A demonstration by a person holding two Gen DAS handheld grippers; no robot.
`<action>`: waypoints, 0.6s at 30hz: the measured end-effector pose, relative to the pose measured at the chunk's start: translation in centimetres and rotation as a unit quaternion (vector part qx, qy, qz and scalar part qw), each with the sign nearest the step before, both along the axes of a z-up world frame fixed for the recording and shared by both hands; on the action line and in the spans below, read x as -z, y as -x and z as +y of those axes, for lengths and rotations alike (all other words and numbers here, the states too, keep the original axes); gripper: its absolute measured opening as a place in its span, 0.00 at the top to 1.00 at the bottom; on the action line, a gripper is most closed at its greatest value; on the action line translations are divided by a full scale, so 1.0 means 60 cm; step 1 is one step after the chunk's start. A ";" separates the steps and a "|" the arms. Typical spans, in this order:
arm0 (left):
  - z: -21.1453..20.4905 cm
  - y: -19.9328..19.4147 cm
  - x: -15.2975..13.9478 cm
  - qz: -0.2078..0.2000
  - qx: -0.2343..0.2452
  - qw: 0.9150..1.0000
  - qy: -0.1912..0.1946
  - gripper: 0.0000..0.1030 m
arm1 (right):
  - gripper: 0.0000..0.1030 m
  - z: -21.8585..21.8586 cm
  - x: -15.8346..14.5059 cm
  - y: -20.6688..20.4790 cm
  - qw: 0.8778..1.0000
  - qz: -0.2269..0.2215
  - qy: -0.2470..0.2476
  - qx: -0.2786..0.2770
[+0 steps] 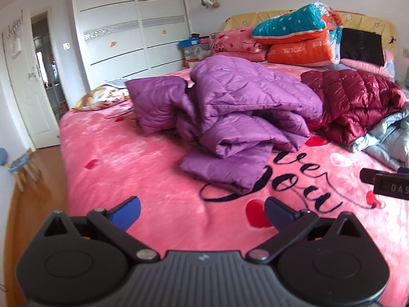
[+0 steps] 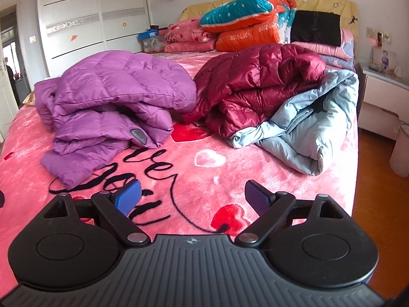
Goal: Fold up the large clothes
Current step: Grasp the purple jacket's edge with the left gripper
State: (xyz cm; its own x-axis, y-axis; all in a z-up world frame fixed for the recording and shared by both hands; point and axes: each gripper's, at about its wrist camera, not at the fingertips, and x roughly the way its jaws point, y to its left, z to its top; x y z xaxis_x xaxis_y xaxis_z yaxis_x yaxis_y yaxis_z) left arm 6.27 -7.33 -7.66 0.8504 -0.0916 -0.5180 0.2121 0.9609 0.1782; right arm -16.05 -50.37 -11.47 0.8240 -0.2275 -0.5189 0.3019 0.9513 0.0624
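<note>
A purple puffer jacket (image 1: 237,117) (image 2: 112,105) lies crumpled in the middle of the pink bed. To its right a dark red puffer jacket (image 1: 355,99) (image 2: 255,87) is heaped, with a light blue jacket (image 1: 383,138) (image 2: 311,128) beside it. My left gripper (image 1: 202,212) hovers open over the blanket in front of the purple jacket, nothing between its blue pads. My right gripper (image 2: 193,197) is also open and empty, short of the jackets. Part of the right gripper shows at the right edge of the left wrist view (image 1: 386,181).
The pink blanket (image 1: 143,168) (image 2: 230,179) with hearts and black lettering covers the bed. Folded quilts and pillows (image 1: 301,35) (image 2: 250,23) are stacked at the headboard. A white wardrobe (image 1: 133,25), an open door (image 1: 25,81) and a small stool (image 1: 20,168) stand left; a nightstand (image 2: 383,92) right.
</note>
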 end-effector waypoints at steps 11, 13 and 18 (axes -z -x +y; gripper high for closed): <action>-0.055 -0.098 0.030 -0.005 0.023 1.000 0.020 0.01 | 0.00 -0.053 0.044 -0.079 0.999 0.017 -0.036 0.010; -0.065 -0.121 0.031 -0.008 0.023 0.999 0.020 0.01 | 0.00 -0.061 0.047 -0.088 0.999 0.014 -0.045 0.008; -0.077 -0.177 0.041 -0.007 0.009 0.999 0.033 0.01 | 0.00 -0.083 0.058 -0.110 0.998 0.013 -0.067 0.007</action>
